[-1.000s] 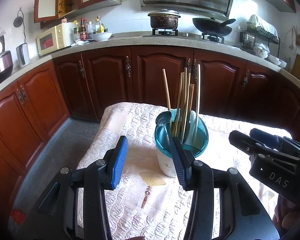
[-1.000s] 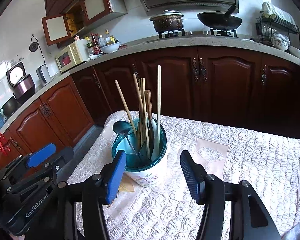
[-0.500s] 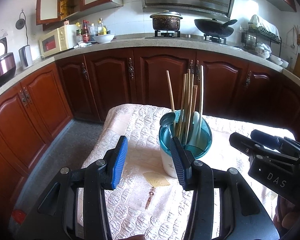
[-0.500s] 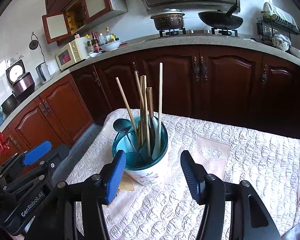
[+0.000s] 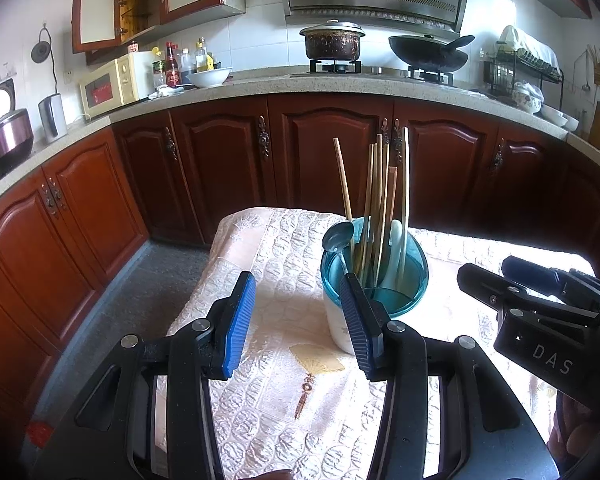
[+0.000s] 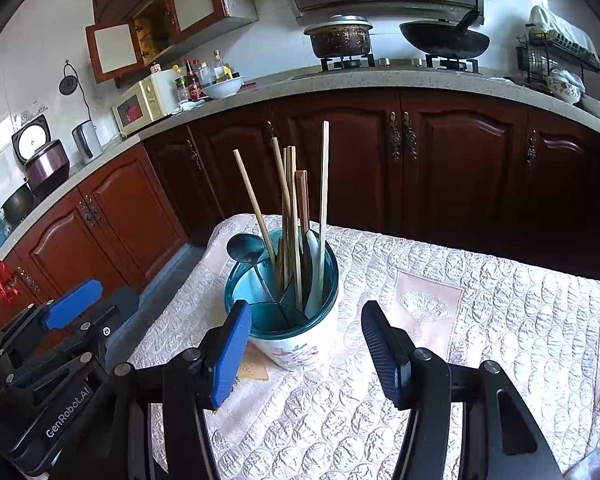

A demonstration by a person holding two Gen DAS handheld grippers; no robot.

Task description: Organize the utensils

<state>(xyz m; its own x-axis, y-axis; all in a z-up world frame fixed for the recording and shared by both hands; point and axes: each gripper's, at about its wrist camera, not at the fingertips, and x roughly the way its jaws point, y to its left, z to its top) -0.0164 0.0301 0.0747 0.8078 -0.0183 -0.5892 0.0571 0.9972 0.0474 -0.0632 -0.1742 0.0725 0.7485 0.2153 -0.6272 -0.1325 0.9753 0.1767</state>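
Claws (image 6: 304,344) over quilted table (image 6: 500,320)

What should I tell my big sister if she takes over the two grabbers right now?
Left gripper: open, empty, hovering near the holder.
Right gripper: open, empty, the holder in front of it.
Utensil holder: upright on the quilted table cover.
Inside it: chopsticks, a metal ladle and a white spoon, all standing up.
Done: no loose utensils show on the cover.
Left: probably nothing to pick up; check whether anything in the holder needs sorting between its compartments.
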